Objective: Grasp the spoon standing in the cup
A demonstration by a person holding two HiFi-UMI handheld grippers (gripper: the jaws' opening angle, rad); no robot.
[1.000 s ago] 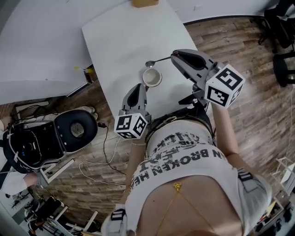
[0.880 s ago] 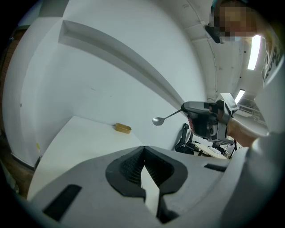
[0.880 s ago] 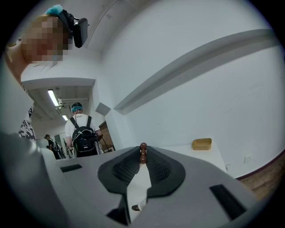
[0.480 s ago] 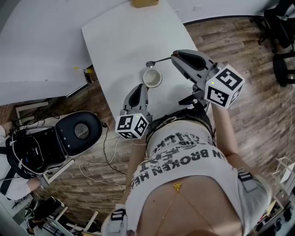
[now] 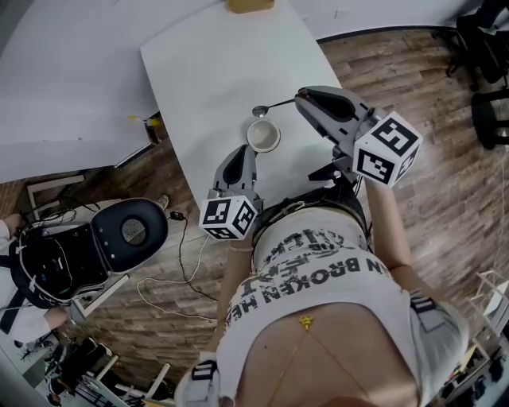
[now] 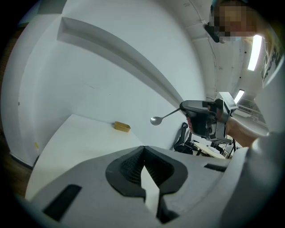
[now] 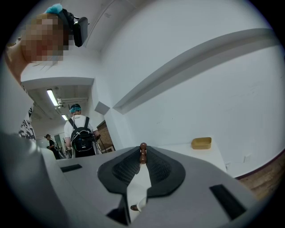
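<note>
Spoon (image 5: pixel 274 104): slim metal, judged light, stiff, slippery. Handle end sat clamped in right gripper (image 5: pixel 302 98) jaws; bowl hung level above counter (image 5: pixel 207 71), just beyond cup (image 5: pixel 262 135), clear of it. Best hold: handle end. Left gripper (image 5: pixel 238 155): jaws pressed together, empty.

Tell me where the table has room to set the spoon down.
Bare table lies between cup and yellow box, and left of the cup. Crowded by the cup, where left gripper and right gripper sit.
</note>
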